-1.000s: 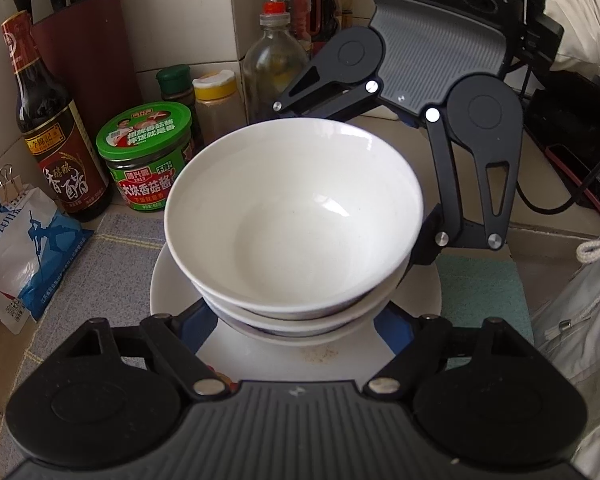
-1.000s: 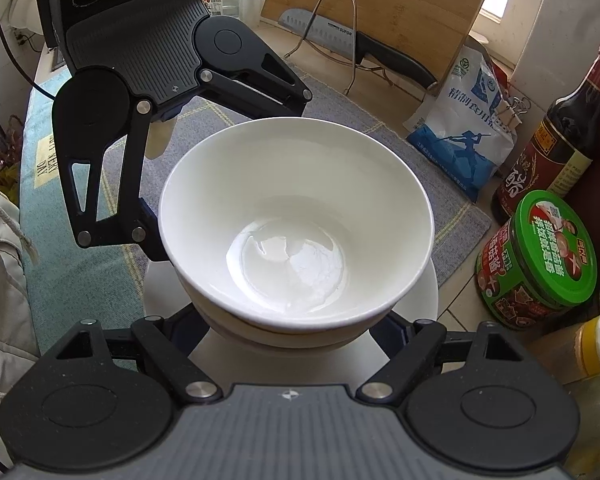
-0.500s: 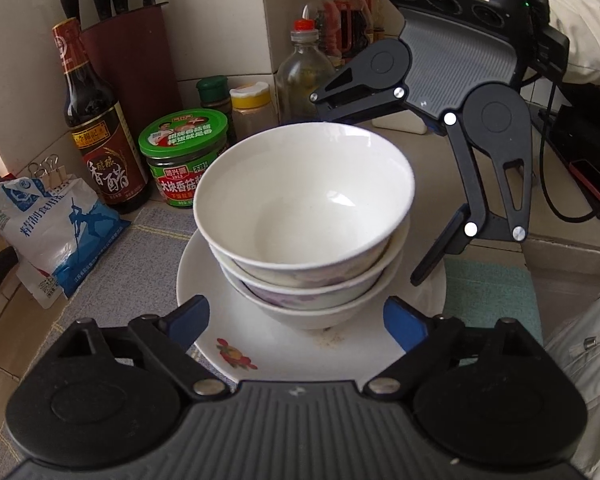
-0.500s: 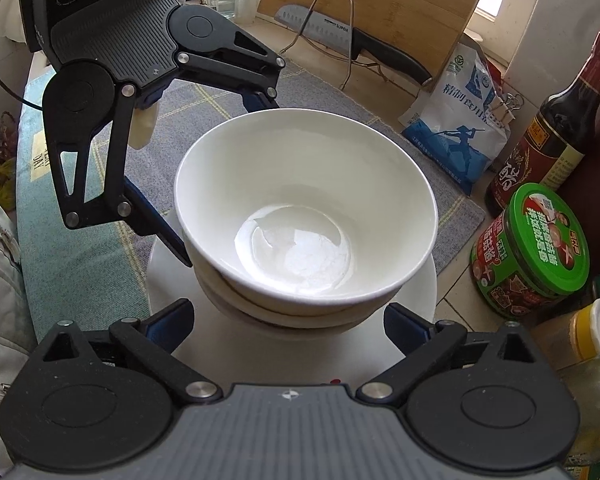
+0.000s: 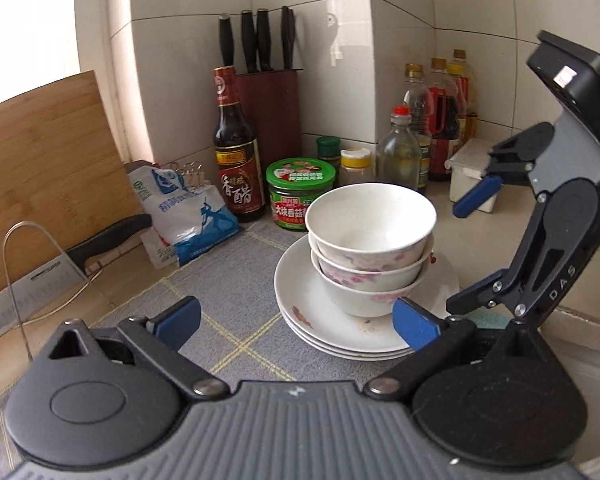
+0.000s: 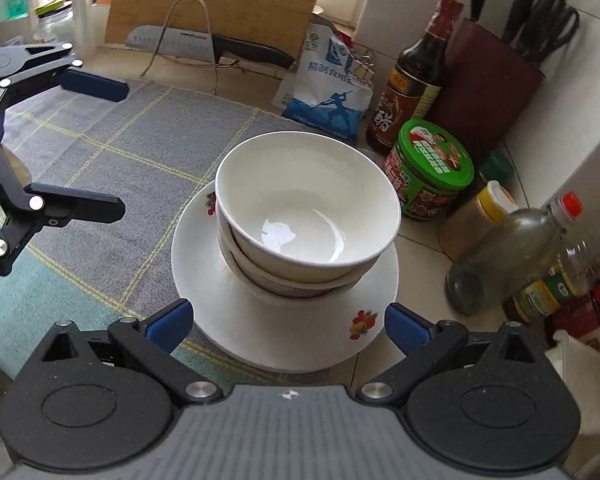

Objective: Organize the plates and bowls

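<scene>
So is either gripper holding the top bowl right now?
No: the top bowl sits free on the stacked bowls, with the right gripper and the left gripper both open and clear of it.

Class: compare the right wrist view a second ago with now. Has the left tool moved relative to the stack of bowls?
Yes. The left tool, jaws just opened and empty, has drawn back from the bowls toward the picture's left edge, over the grey mat.

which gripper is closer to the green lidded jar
Right. The right gripper sits at the plate edge with the green lidded jar just beyond the bowls; the left gripper hangs over the grey mat, across the stack from it.
</scene>
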Tool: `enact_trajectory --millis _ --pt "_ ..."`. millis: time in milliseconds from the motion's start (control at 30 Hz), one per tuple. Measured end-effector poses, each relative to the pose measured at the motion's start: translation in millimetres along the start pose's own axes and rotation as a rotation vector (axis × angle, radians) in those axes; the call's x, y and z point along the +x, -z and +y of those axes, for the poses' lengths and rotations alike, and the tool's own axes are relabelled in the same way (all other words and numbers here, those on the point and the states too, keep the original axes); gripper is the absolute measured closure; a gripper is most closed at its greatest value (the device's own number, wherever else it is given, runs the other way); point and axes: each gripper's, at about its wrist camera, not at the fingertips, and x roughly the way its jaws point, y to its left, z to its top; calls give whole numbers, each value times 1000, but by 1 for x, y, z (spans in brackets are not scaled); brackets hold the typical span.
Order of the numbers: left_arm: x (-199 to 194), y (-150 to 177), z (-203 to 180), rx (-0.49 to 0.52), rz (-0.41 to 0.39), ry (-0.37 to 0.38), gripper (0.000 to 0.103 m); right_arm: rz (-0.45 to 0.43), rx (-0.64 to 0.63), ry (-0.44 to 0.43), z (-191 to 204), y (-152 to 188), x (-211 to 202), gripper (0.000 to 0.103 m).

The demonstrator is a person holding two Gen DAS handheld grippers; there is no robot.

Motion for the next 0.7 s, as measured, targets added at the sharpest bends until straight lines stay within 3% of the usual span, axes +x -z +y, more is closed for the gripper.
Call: enact_trajectory --millis 200,300,700 --pt "-33 4 -2 -108 36 -89 1 -32 390 206 31 22 -27 0" --pt "-45 3 -3 -125 61 -130 1 -79 522 272 47 33 -43 0" --pt "-68 0 -11 -142 64 -158 1 -181 609 345 80 49 -89 0"
